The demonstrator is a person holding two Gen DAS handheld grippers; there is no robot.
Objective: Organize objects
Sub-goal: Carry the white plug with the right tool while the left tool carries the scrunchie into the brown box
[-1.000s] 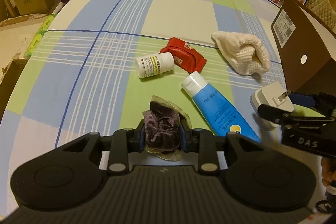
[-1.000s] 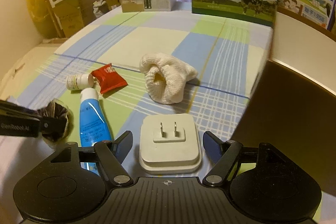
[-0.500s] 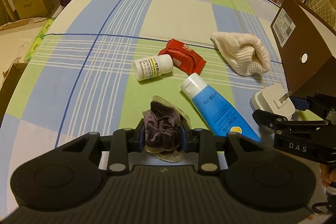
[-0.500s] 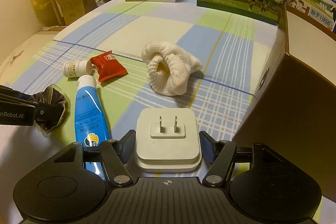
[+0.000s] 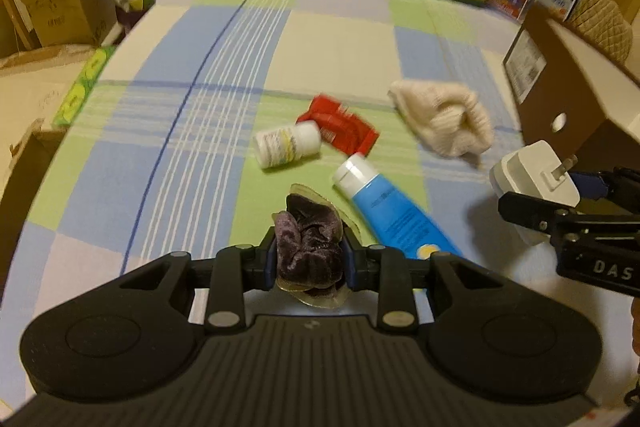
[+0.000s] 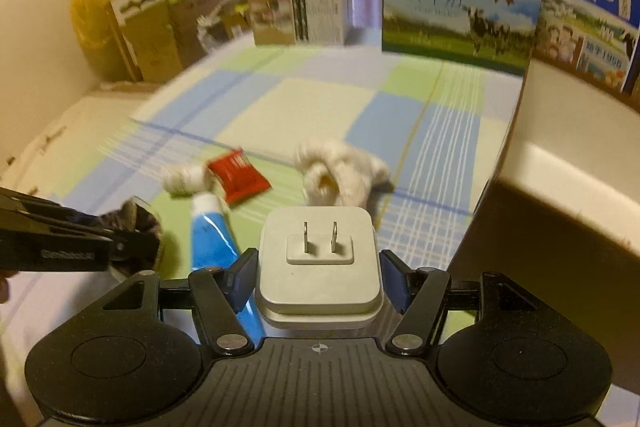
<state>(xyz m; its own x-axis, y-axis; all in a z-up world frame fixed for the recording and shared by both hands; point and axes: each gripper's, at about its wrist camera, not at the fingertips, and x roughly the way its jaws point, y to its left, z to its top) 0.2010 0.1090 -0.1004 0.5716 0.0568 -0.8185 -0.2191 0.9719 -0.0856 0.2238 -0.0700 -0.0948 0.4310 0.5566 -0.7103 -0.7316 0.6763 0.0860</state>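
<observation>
My left gripper (image 5: 309,255) is shut on a dark purple velvet scrunchie (image 5: 308,247), held just above the checked cloth. My right gripper (image 6: 318,277) is shut on a white plug adapter (image 6: 319,259), prongs facing forward; the adapter (image 5: 534,181) also shows at the right of the left wrist view. On the cloth lie a blue tube (image 5: 394,211), a white pill bottle (image 5: 286,145), a red snack packet (image 5: 340,127) and a cream knitted sock (image 5: 444,119). The brown open box (image 5: 568,95) stands to the right.
The checked tablecloth (image 5: 224,131) covers the table. Milk cartons (image 6: 460,15) and a small white-brown box (image 6: 300,9) line the far edge. Cardboard boxes (image 5: 48,3) are stacked off the table's left side. The brown box's wall (image 6: 568,227) is close on the right gripper's right.
The right gripper closed on the plug adapter and lifted it. The left gripper rose a little with the scrunchie still held.
</observation>
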